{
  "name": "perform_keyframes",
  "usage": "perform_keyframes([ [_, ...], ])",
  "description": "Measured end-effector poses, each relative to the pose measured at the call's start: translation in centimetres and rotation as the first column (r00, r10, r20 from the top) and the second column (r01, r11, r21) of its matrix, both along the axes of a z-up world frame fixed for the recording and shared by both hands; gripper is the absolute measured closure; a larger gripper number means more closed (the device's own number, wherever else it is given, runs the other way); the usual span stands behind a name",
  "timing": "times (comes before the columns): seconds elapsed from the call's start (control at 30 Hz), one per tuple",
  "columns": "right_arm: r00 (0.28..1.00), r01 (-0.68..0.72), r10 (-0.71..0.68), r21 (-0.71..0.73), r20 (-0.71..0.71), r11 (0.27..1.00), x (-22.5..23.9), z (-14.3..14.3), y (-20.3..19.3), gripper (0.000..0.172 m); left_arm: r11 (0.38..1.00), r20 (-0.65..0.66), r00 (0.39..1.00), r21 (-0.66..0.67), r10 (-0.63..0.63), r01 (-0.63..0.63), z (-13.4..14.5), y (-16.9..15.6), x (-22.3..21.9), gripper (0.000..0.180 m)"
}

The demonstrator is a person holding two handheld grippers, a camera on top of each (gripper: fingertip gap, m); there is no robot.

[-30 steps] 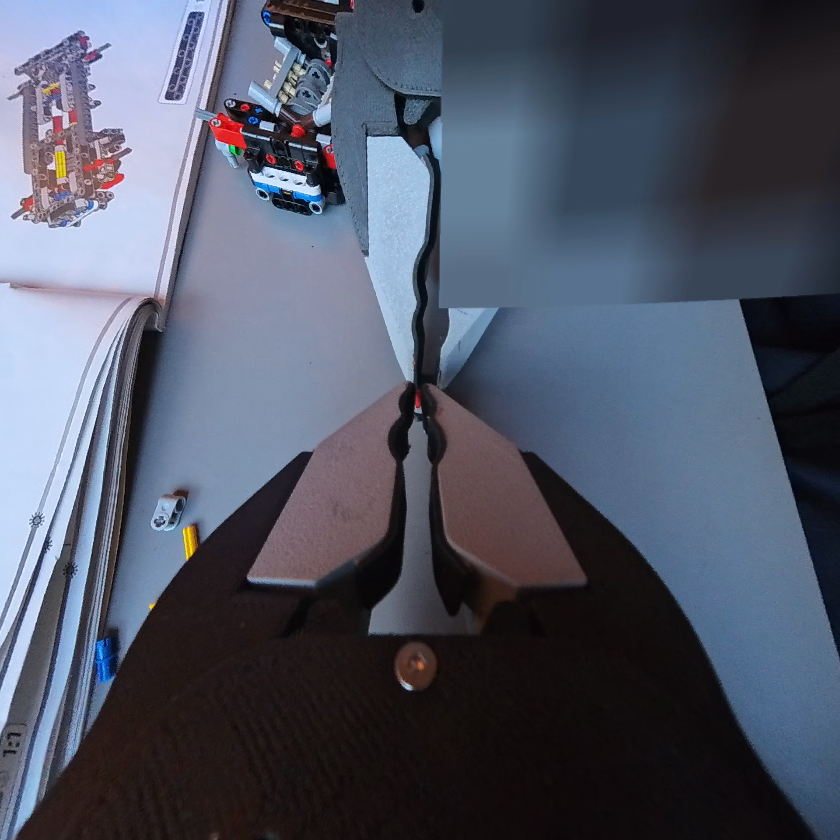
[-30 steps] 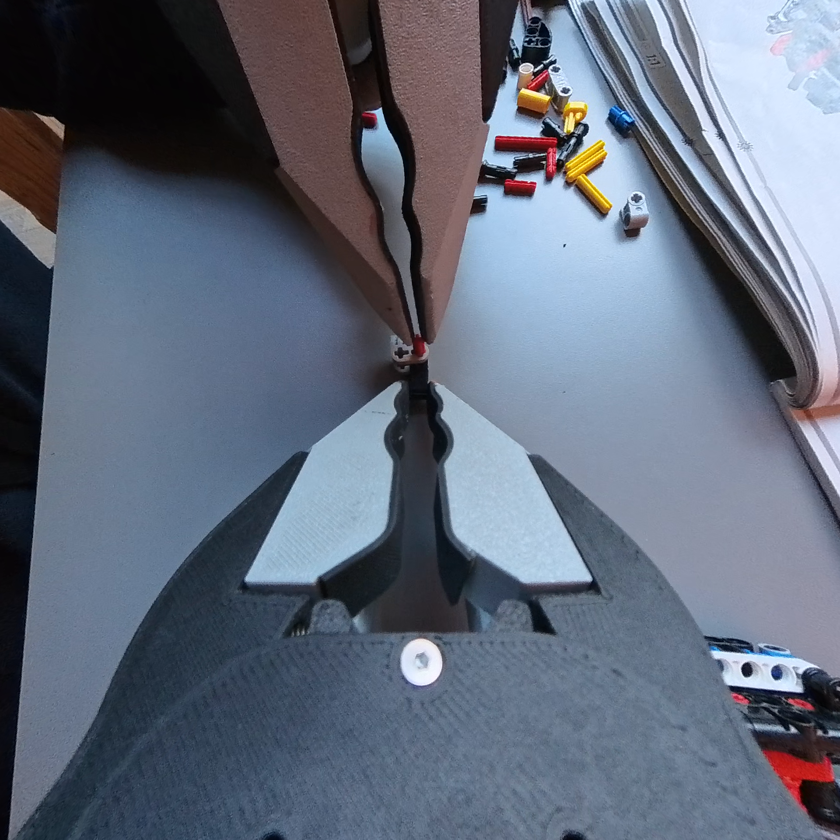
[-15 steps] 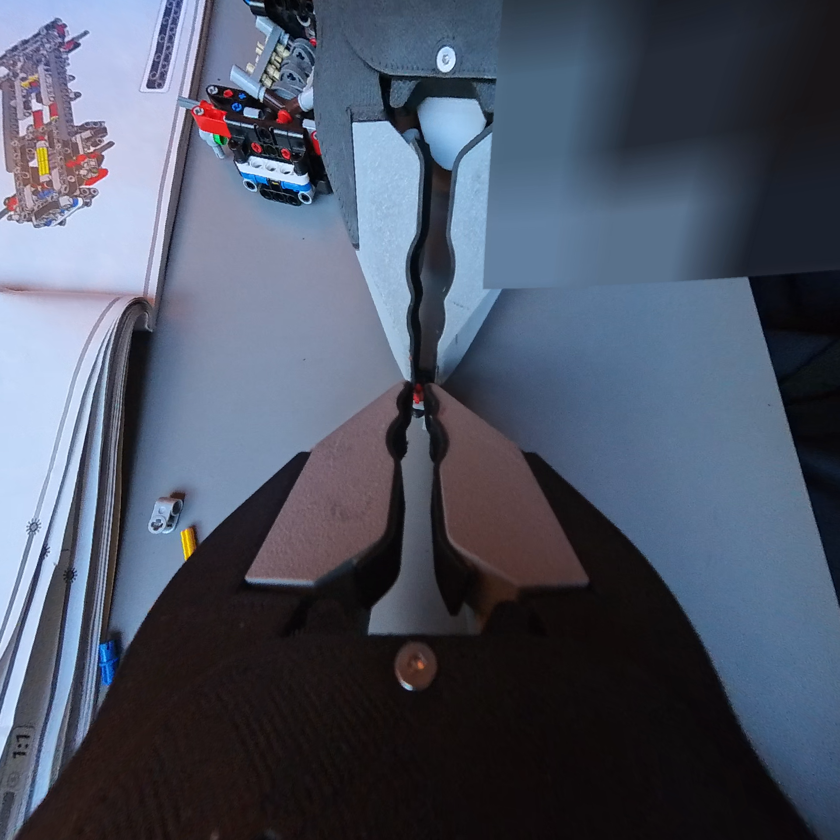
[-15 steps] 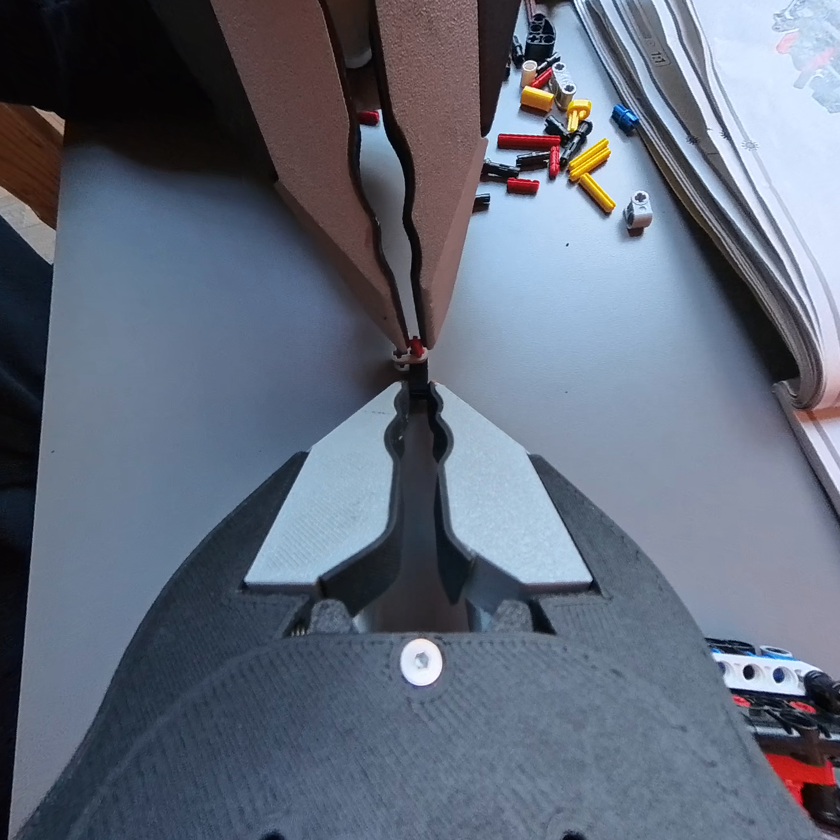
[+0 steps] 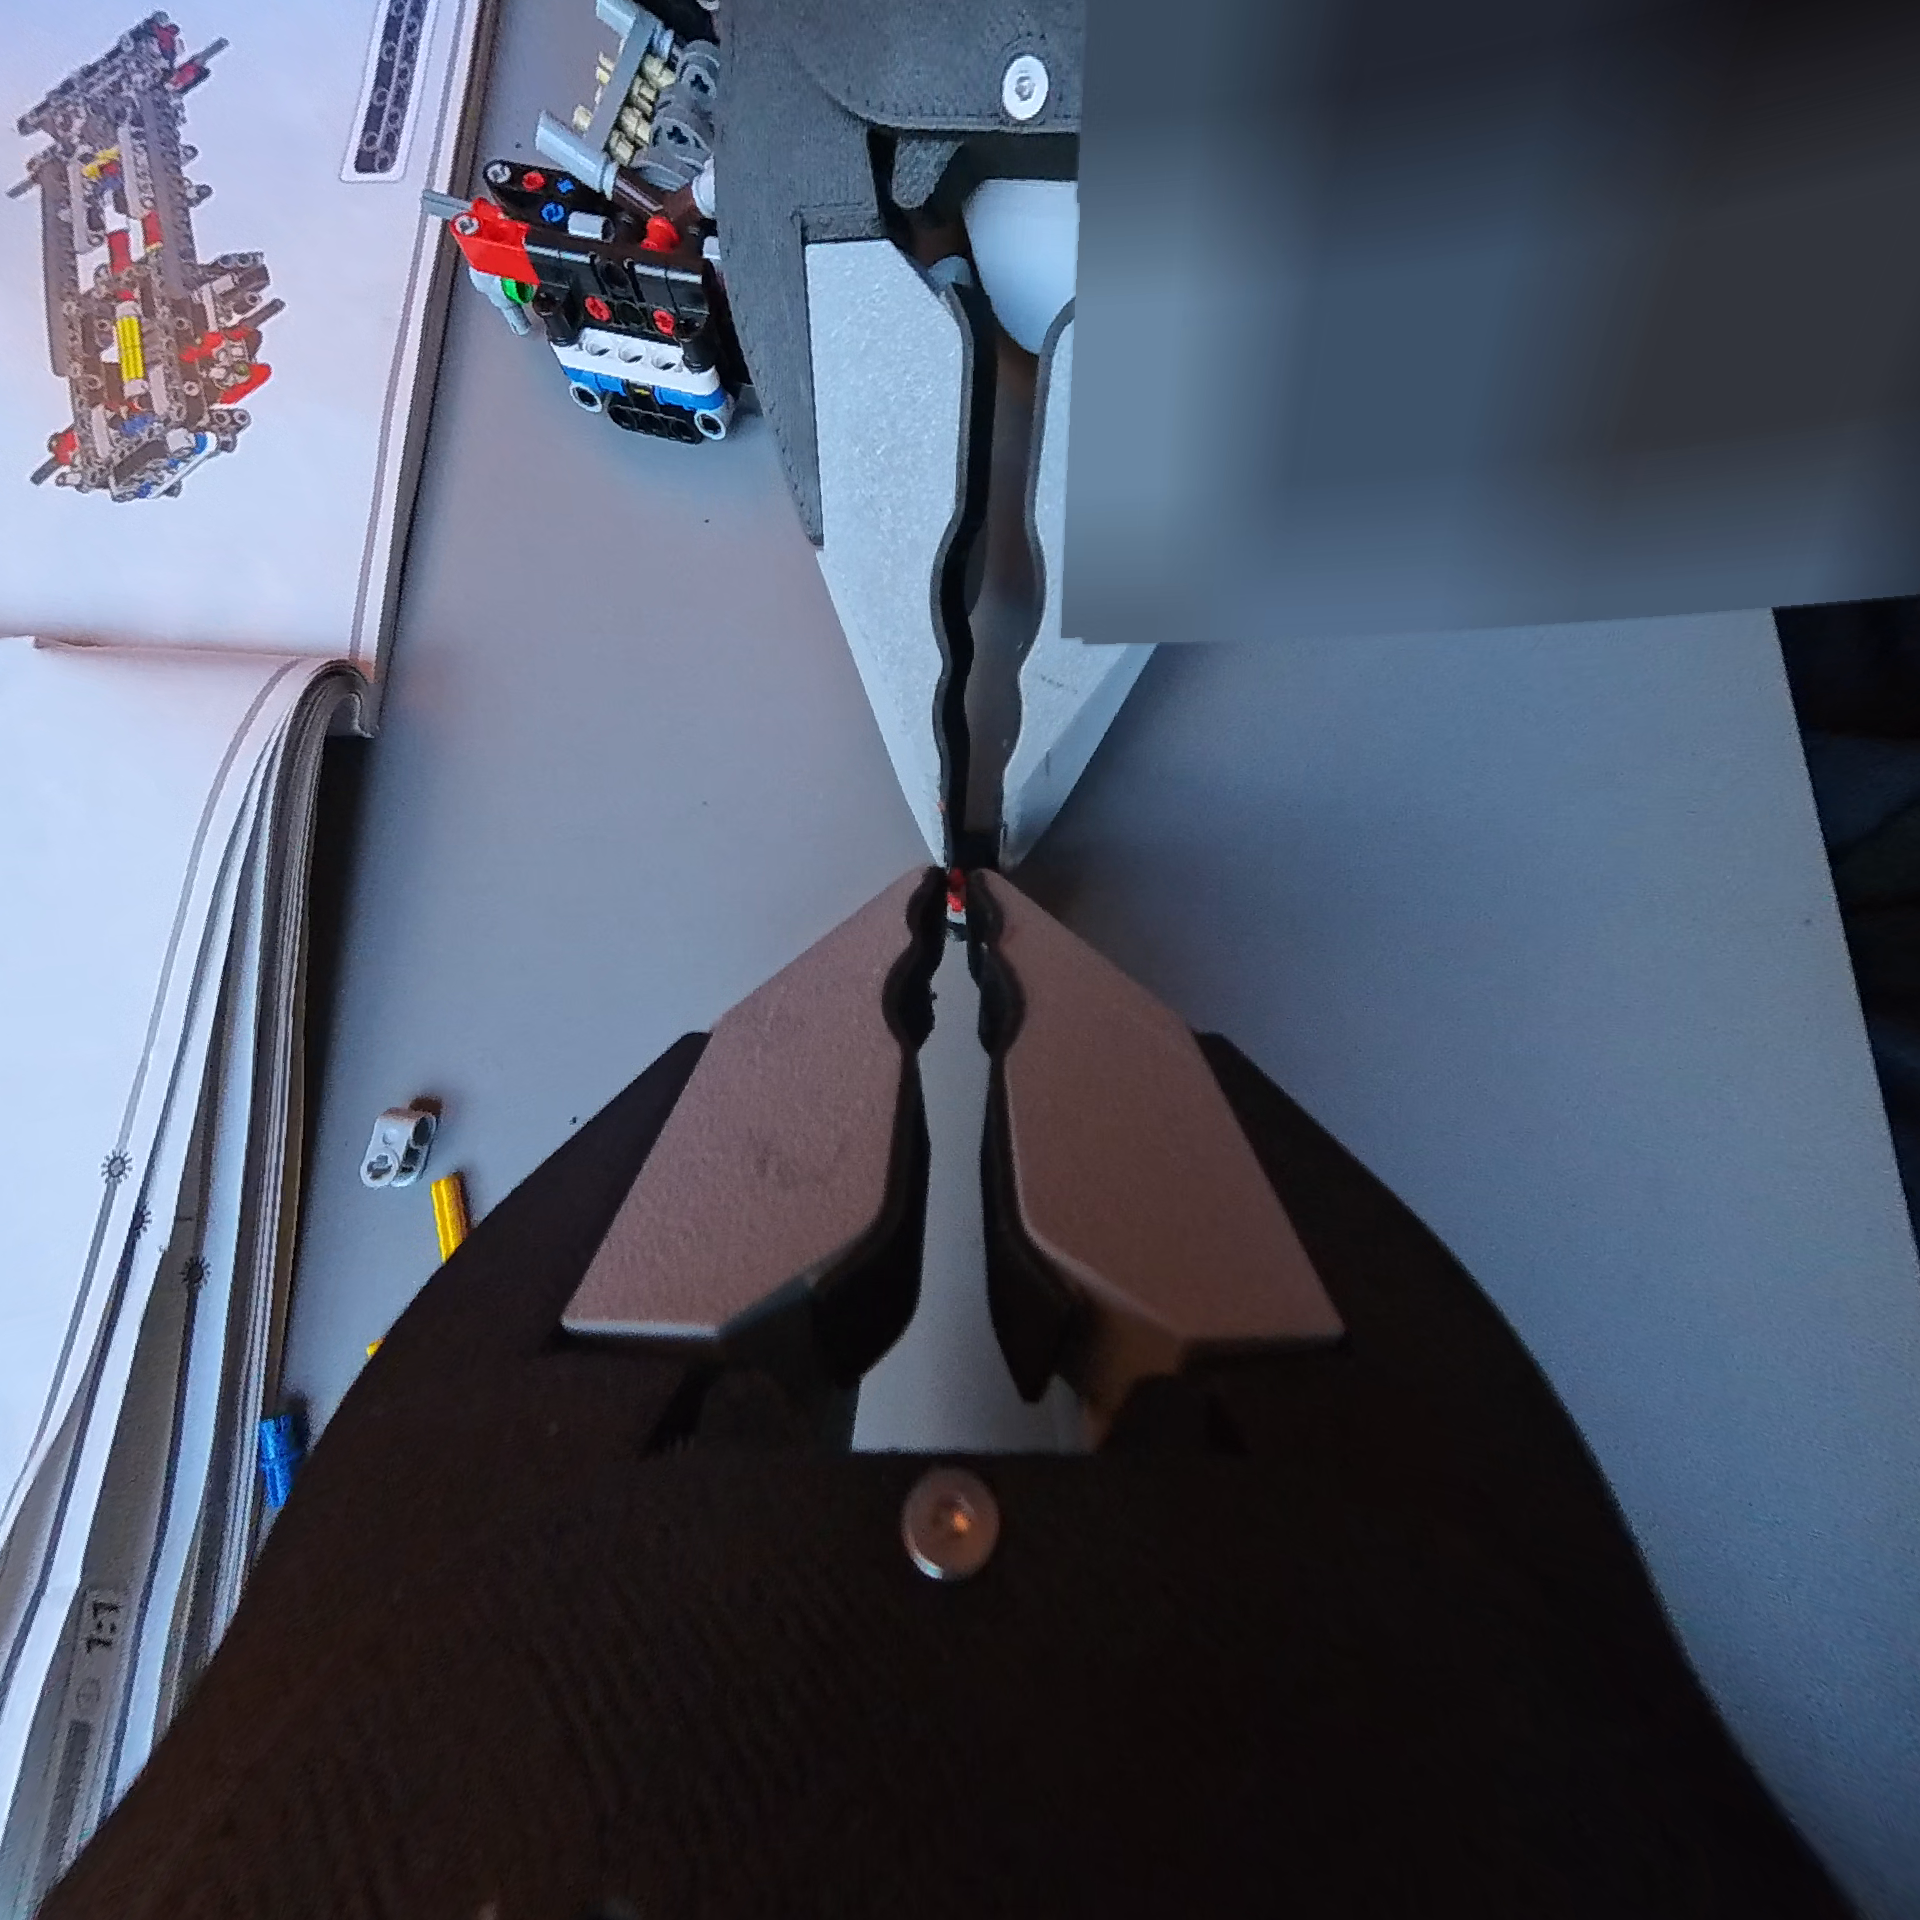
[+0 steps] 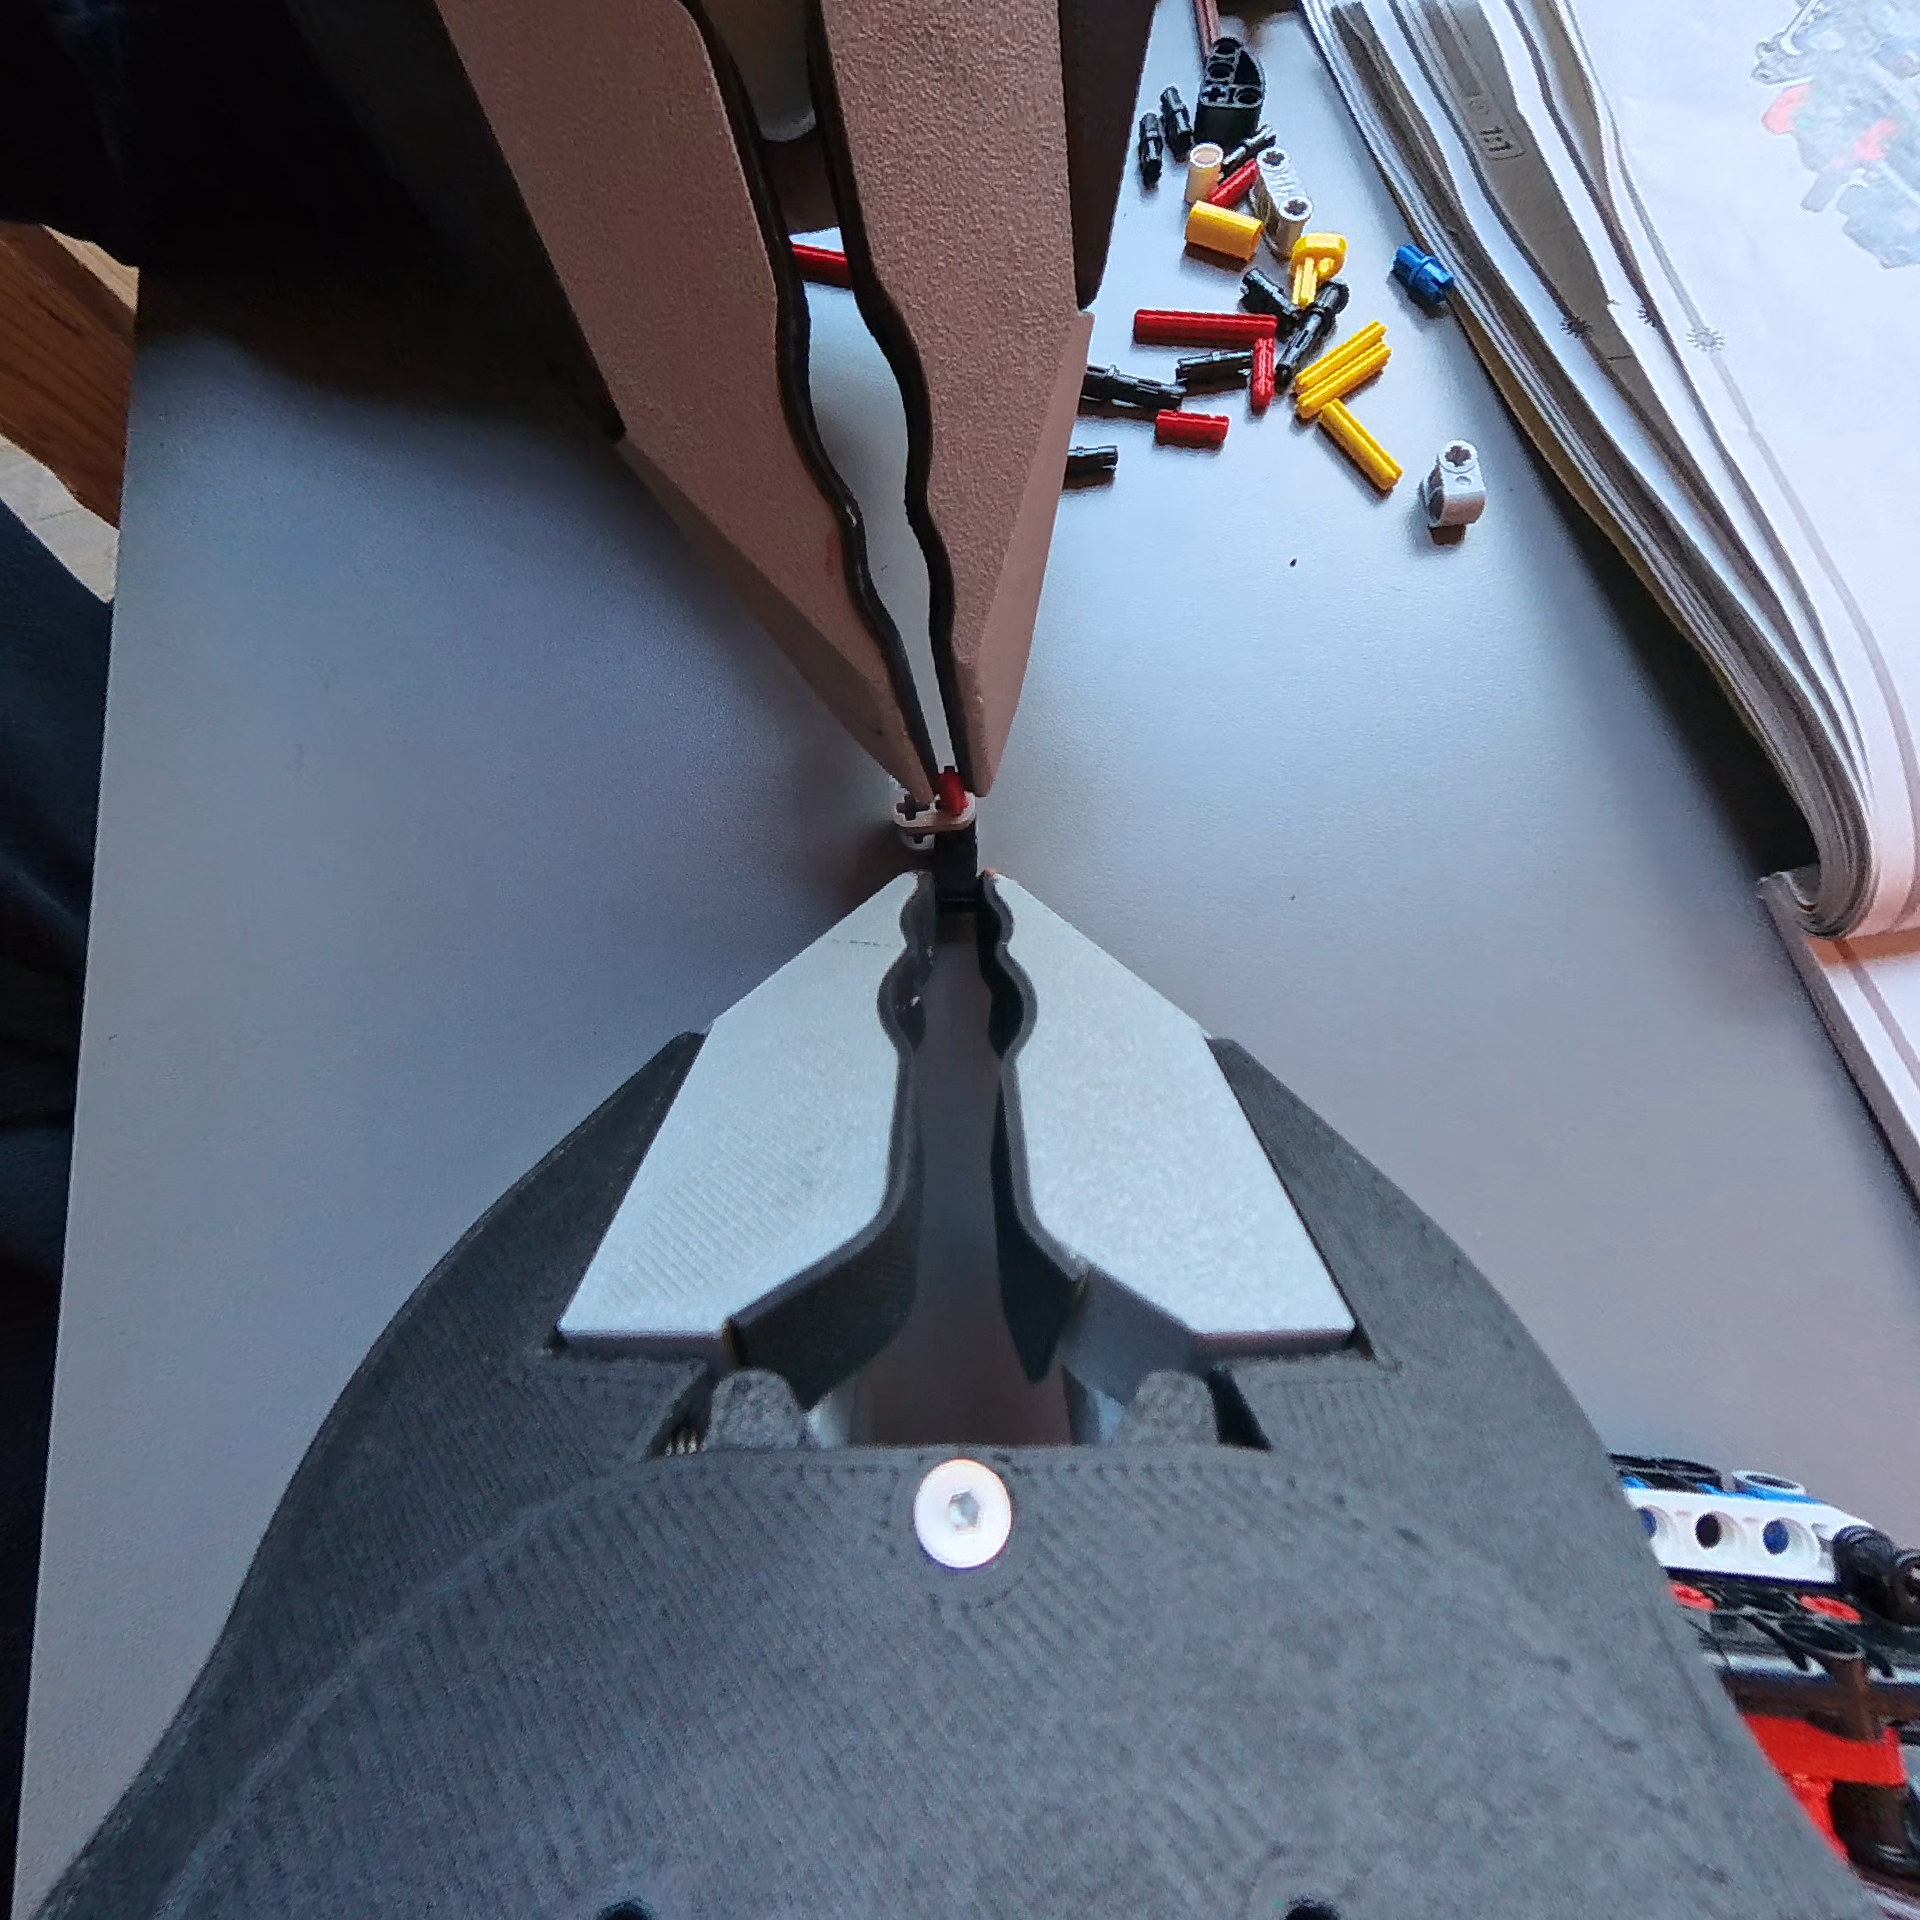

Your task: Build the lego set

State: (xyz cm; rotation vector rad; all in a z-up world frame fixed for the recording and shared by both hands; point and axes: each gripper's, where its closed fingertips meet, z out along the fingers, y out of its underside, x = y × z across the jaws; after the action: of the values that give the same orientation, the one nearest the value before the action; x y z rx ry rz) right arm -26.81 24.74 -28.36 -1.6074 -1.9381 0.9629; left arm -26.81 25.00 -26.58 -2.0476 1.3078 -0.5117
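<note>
— On the grey counter (image 6: 1351, 831)?
— Open instruction booklet (image 5: 156, 831) along one edge, pages fanned.
— Beside it?
— Loose scatter: yellow pegs (image 6: 1345, 384), red pegs (image 6: 1203, 326), black pins (image 6: 1130, 389), blue pin (image 6: 1419, 272), grey connector (image 6: 1455, 488).
— Farther off?
— Part-built brick model (image 5: 623, 301), black, red, white and blue, near the booklet's printed page.

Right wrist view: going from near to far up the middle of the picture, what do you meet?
Right gripper → black pin in its fingertips → small white connector piece → red pin → left gripper, pointing back toward the camera.
</note>
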Motion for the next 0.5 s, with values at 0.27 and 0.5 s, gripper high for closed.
perform_keyframes([
  [0.27,1.000,0.002,-0.002,-0.004,0.000,1.000,-0.01,0.02,0.01,0.167,1.000,-0.003,1.000,0.008,0.010,-0.010,-0.06,0.02,-0.08,0.179],
  [0.5,1.000,0.002,-0.002,-0.013,0.006,1.000,0.02,-0.04,0.02,0.167,1.000,-0.024,1.000,0.031,0.008,-0.007,-0.10,0.03,-0.02,0.179],
])
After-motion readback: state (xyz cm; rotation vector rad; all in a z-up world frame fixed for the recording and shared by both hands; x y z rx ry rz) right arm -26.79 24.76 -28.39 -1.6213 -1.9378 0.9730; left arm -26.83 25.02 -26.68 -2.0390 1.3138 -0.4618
